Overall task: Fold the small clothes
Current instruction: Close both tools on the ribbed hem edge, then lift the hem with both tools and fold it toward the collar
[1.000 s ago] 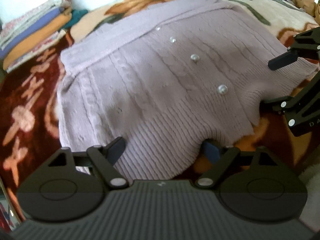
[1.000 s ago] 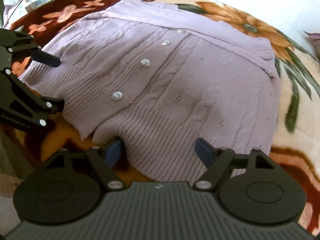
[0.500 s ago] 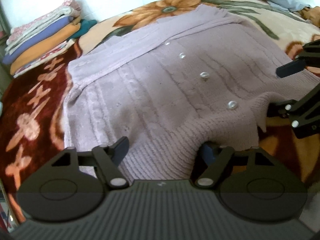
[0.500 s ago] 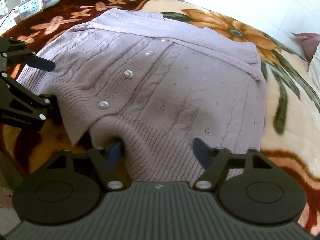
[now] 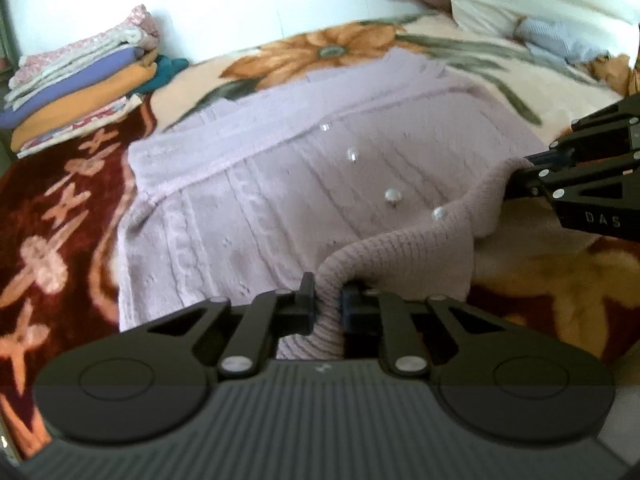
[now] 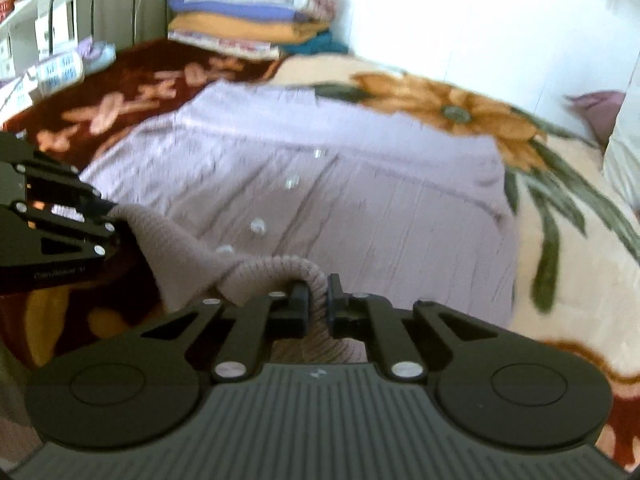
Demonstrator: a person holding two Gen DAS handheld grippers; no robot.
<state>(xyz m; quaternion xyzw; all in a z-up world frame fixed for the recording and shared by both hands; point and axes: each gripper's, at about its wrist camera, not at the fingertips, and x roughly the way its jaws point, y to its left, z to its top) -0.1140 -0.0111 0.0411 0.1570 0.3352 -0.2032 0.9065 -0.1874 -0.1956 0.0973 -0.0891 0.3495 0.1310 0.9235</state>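
Two hand-held grippers pinch the ribbed bottom hem of a lilac cable-knit cardigan with pearly round buttons (image 5: 280, 184), which lies spread on a bed under a plush floral blanket in maroon, cream and orange (image 5: 60, 216). The left hand-held gripper (image 5: 326, 304) has its jaws pressed together on a bunched fold of hem at the cardigan's near edge. The right hand-held gripper (image 6: 318, 300) is clamped the same way on the hem just beside it, and the knit between them is raised off the blanket in a ridge. Beyond the cardigan's far corner, against the white wall, sits a stack of folded clothes in purple, orange and pink (image 5: 80, 92).
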